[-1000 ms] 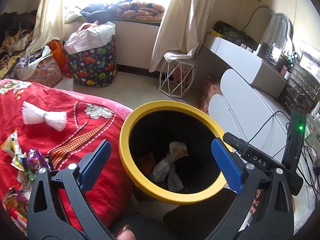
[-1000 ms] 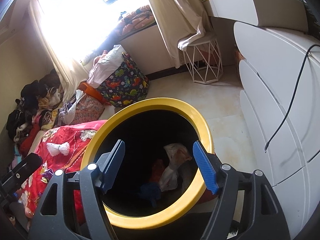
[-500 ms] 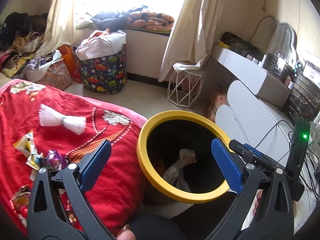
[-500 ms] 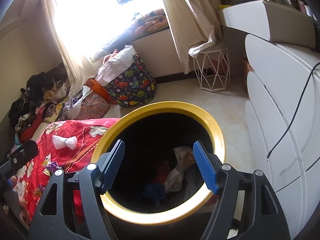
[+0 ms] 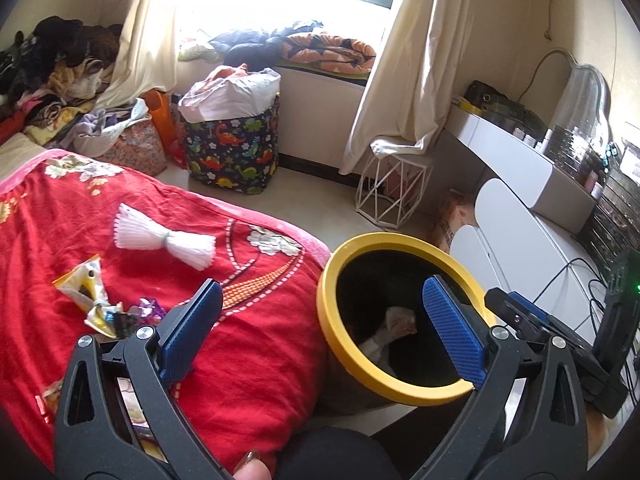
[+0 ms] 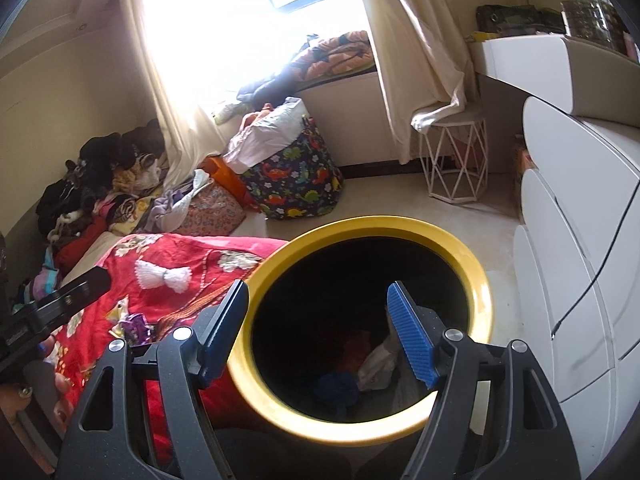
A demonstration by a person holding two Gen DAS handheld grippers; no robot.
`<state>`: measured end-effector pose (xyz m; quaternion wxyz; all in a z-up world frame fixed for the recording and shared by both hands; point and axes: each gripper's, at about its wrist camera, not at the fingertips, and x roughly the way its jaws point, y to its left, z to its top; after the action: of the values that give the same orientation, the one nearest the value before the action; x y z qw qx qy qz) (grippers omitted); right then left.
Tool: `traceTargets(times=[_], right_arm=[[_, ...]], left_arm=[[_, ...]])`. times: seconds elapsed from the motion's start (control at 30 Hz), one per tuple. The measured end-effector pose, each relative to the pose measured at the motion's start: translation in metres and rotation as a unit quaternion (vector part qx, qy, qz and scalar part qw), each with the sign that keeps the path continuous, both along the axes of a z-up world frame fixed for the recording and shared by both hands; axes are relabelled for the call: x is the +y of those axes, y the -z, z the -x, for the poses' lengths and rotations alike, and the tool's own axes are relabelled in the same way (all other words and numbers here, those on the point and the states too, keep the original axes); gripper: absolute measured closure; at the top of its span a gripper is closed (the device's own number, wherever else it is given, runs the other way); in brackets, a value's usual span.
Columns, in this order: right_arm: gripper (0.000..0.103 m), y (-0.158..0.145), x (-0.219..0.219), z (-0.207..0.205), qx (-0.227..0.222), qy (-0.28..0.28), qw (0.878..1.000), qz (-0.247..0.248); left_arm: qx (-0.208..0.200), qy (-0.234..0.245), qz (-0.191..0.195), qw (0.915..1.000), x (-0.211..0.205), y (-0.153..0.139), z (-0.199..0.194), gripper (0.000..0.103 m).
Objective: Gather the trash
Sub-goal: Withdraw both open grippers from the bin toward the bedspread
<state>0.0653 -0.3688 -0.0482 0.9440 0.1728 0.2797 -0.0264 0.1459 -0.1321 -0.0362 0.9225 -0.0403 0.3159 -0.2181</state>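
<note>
A black bin with a yellow rim [image 5: 400, 238] stands on the floor against a bed with a red blanket [image 5: 260, 340]. Crumpled paper [image 5: 394, 320] lies inside it. In the right wrist view the bin rim [image 6: 380, 226] fills the middle, with a white wrapper [image 6: 376, 364] and blue and red scraps at the bottom. Snack wrappers [image 5: 90, 300] and a purple wrapper [image 5: 150, 308] lie on the blanket, near a white tied bundle [image 5: 164, 236]. My left gripper [image 5: 320, 282] is open and empty, straddling the blanket's edge and the bin. Above the bin mouth my right gripper [image 6: 317, 285] is open and empty.
A dinosaur-print laundry bag [image 5: 232, 152], a white wire stool [image 5: 394, 188] and a white dresser [image 5: 532, 248] with cables stand around the floor. Clothes are piled at the far left [image 5: 52, 76]. A person's fingertip [image 5: 248, 460] shows at the bottom edge.
Both cameras have drawn back and upward from the bin. In the left wrist view the bin has slid to the right and more of the red blanket with its wrappers shows. Both grippers have stayed open.
</note>
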Motion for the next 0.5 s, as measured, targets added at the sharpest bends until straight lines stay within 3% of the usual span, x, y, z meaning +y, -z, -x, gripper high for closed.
traceTargets(times=[0.5], right_arm=[[0.032,-0.012,0.040,0.005,-0.033,-0.027,0.999,0.027]], left_arm=[[-0.016,-0.034,-0.009,0.9993,0.037,-0.001,-0.002,0.011]])
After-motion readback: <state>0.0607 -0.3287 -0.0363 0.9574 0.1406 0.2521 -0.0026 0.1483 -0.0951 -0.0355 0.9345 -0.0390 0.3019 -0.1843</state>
